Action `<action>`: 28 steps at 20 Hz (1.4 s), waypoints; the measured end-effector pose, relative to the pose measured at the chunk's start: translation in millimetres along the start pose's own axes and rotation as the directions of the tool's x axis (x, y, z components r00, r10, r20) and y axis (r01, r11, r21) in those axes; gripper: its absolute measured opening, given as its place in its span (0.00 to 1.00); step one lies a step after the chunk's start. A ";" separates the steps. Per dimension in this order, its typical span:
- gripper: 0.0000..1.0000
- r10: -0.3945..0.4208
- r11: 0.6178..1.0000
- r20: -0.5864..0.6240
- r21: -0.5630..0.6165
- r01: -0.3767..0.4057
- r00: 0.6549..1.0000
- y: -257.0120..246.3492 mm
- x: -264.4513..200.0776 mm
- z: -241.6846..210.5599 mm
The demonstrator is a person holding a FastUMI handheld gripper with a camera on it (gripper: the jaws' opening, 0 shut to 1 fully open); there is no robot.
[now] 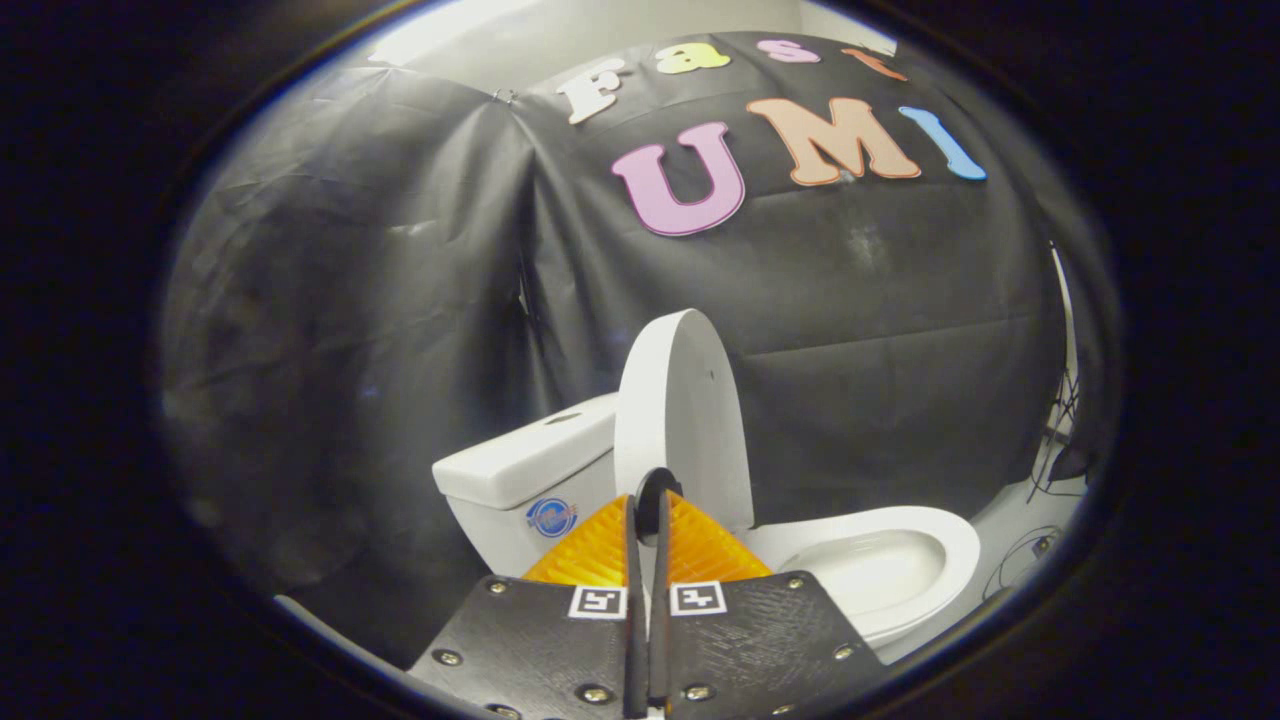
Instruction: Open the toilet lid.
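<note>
The white toilet lid (682, 410) stands raised and nearly upright, its back toward the tank (530, 468). To the right of the lid, the seat and bowl (905, 560) lie uncovered. My gripper (648, 500) is in front of the lower part of the lid. Its two fingers are together with only a thin slit between them, and nothing shows in that slit. The fingertips cover the bottom of the lid, so I cannot tell whether they touch it.
The black cloth booth wall (400, 300) hangs close behind the toilet and to its left. Cables (1040, 545) lie on the pale floor to the right of the bowl.
</note>
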State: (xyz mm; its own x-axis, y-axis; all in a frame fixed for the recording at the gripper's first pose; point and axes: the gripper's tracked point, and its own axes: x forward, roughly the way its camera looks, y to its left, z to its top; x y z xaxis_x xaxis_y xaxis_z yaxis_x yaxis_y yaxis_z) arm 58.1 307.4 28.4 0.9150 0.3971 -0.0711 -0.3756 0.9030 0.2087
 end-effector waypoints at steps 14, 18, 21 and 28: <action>0.02 0.064 0.998 0.004 0.022 -0.064 0.998 28.2 8.6 -8.3; 0.02 0.081 0.997 0.004 0.001 -0.081 0.997 37.4 12.0 -11.0; 0.02 0.085 0.996 0.004 -0.024 -0.084 0.996 43.4 13.7 -14.8; 0.02 0.091 0.996 0.012 -0.011 -0.091 0.996 45.0 14.6 -14.5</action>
State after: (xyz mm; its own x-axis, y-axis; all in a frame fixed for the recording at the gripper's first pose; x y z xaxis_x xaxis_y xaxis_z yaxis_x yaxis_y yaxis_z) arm 52.4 356.2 22.6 0.8786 0.4760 -0.0401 -0.4592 0.8647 0.2035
